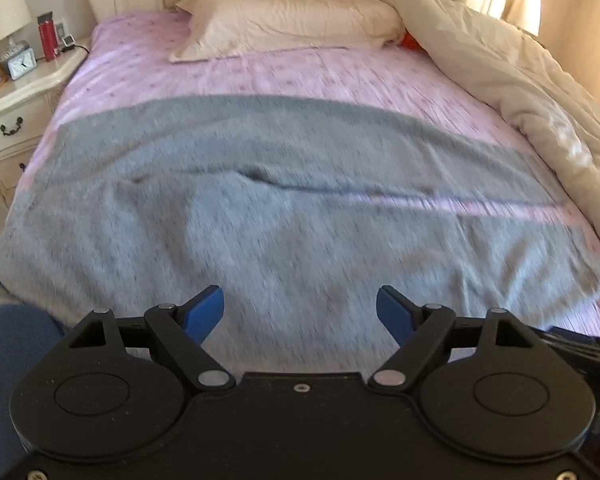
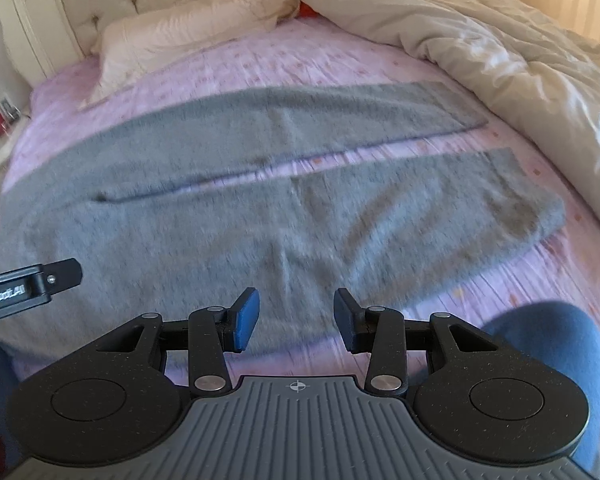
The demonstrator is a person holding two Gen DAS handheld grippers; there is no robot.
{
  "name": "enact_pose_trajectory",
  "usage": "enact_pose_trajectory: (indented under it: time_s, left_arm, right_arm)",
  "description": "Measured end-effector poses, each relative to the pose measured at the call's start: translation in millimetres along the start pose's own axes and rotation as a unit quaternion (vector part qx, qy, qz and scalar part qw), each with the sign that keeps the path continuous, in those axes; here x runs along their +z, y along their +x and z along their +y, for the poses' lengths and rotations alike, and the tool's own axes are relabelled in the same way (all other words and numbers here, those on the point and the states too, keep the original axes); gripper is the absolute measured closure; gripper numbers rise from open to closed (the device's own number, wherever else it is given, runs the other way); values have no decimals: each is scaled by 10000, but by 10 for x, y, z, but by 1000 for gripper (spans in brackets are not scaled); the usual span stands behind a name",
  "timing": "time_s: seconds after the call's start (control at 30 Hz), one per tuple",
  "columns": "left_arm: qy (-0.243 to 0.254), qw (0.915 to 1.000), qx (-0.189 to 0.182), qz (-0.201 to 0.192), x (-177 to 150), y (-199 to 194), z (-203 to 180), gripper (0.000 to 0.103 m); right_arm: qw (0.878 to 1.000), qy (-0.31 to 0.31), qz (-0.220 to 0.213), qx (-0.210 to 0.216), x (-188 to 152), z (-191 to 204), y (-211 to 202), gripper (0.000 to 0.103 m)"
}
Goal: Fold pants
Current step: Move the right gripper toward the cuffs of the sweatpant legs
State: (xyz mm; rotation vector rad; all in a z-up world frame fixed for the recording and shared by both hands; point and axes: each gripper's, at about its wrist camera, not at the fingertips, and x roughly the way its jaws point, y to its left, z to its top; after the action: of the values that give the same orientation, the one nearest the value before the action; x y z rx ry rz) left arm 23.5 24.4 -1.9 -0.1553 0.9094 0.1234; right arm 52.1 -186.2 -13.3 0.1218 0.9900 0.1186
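The pants point(image 1: 284, 208) lie flat on the pink sheet point(image 1: 228, 76), spread across the bed with their long axis running side to side — waistband toward the nightstand point(image 1: 16, 112), leg ends toward the bunched duvet point(image 2: 480, 40). The two legs lie side by side with a narrow strip of sheet showing between them, one leg on the pillow point(image 1: 288, 20) side and one on the near side.

The left gripper point(image 1: 300, 312) hovers over the near edge of the pants toward the nightstand end, its blue pads spread wide with nothing between them. The right gripper point(image 2: 296, 316) hovers at the near edge too, farther from the nightstand and roughly over the near leg; its pads stand moderately apart and grip nothing.

Both tools face across the pants, so the likely first fold — laying the near leg over the far one — runs straight ahead of them, toward the pillow. The left tool is nearer the waist, the right nearer the leg end, though that end lies well off to its duvet side.
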Motion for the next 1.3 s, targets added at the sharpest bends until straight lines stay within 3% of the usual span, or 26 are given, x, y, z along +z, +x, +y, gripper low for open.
enact_pose_trajectory:
  time_s: [0.13,0.23,0.4,0.47,0.6,0.87,1.0,1.13,1.2,1.3]
  left_arm:
    - [-143,9999,28,-91,156,143,86,20]
    - [-151,9998,6,-100,244,253,127,20]
    - [57,9998,143,-140,308,427,124,20]
    - [156,9997,151,-137,323,501,107,22]
    - [201,9997,126,-108,364,602,62,24]
    - [494,9970,267,-539,584,787,-57,25]
    - [681,9949,329,-661,744,969,-60,25]
    - [958,9915,435,-766,847,1155,-82,25]
    - [901,9932,386,-628,883,1287,-57,25]
    - [652,9975,268,-50,901,1520,14,25]
  right_arm:
    - [9958,477,487,604,111,-135,172,63]
    - [9939,486,926,361,158,-161,366,63]
    - [9931,-146,1031,-534,266,-109,523,63]
    - [9924,-181,1084,-546,330,-137,559,63]
    - [9969,118,760,-157,490,-267,552,64]
    - [9969,788,-8,-89,970,-712,821,64]
    - [9940,817,-542,-477,1166,-876,966,64]
    - [9902,919,-745,-748,1389,-1046,1105,64]
    - [9875,1035,-825,-859,1478,-1161,1157,64]
    - [9846,1112,-906,-997,1676,-1359,1276,64]
